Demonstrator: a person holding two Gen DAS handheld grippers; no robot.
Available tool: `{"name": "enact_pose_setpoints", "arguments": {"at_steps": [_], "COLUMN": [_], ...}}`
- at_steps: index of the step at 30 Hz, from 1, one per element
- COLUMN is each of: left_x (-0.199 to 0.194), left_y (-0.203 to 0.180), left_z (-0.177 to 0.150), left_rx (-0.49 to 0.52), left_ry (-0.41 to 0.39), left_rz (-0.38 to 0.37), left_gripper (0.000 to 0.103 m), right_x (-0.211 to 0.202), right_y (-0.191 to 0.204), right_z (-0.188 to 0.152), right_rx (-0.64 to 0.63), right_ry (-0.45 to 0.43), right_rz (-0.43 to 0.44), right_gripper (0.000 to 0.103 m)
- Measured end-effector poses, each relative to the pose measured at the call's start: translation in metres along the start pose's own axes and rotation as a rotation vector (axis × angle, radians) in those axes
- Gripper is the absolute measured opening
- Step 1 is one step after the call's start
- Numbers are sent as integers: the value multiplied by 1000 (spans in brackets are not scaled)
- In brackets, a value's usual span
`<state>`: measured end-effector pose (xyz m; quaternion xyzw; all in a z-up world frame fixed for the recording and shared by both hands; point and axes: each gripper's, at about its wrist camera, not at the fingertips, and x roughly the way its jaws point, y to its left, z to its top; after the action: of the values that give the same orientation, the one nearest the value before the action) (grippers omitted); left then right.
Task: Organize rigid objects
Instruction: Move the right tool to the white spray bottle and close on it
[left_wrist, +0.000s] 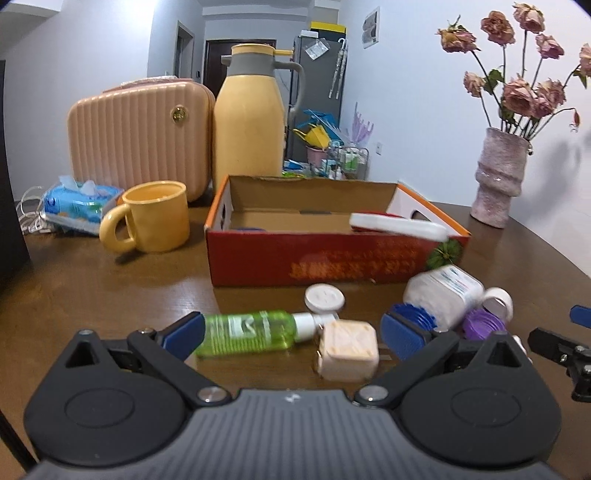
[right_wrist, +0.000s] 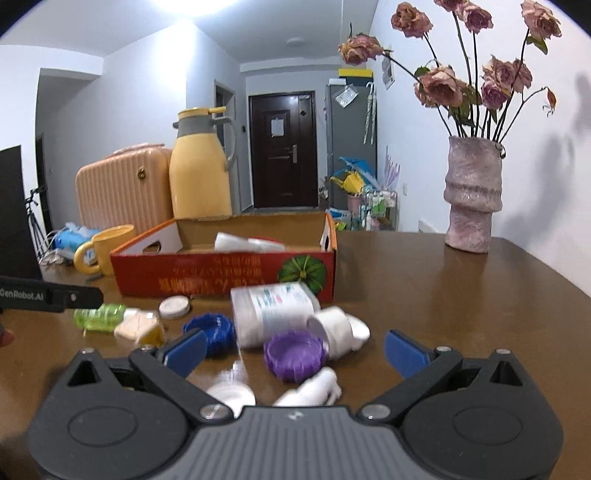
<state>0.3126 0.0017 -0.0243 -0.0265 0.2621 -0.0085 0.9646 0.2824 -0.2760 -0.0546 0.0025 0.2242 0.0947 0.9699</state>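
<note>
A red cardboard box (left_wrist: 332, 258) (right_wrist: 221, 275) stands open on the brown table, with a white object (left_wrist: 399, 223) inside. In front of it lie a green bottle (left_wrist: 247, 330) (right_wrist: 98, 316), a cream cube (left_wrist: 349, 349) (right_wrist: 138, 326), a white lid (left_wrist: 324, 297) (right_wrist: 174, 307), a white pill bottle (left_wrist: 443, 291) (right_wrist: 273, 314), a blue cap (right_wrist: 212, 330) and a purple cap (left_wrist: 484, 325) (right_wrist: 295, 352). My left gripper (left_wrist: 295, 334) is open around the green bottle and cube. My right gripper (right_wrist: 295, 349) is open around the purple cap.
A yellow mug (left_wrist: 151, 218), tissue pack (left_wrist: 75, 206), pink case (left_wrist: 140, 136) and yellow thermos (left_wrist: 251, 118) stand back left. A vase of dried roses (left_wrist: 498, 177) (right_wrist: 472, 195) stands back right. Small white bottles (right_wrist: 310, 393) lie near my right gripper.
</note>
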Motion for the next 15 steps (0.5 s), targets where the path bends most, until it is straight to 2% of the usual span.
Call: {"name": "enact_pose_setpoints", "arguments": {"at_steps": [8, 11, 15], "left_x": [-18, -18, -21], "left_y": [-5, -2, 4], "left_z": [-30, -38, -39], "left_rx": [-2, -9, -35], "left_ry": [43, 73, 64], "left_rz": [-41, -51, -49], "left_gripper": [103, 103, 103], "right_x": [-16, -15, -4], "right_y": [-8, -11, -8], "right_z": [-22, -26, -29], "right_rx": [-56, -96, -152], "right_ry": [95, 143, 212], "right_rz": [29, 34, 53], "right_gripper": [103, 103, 103]}}
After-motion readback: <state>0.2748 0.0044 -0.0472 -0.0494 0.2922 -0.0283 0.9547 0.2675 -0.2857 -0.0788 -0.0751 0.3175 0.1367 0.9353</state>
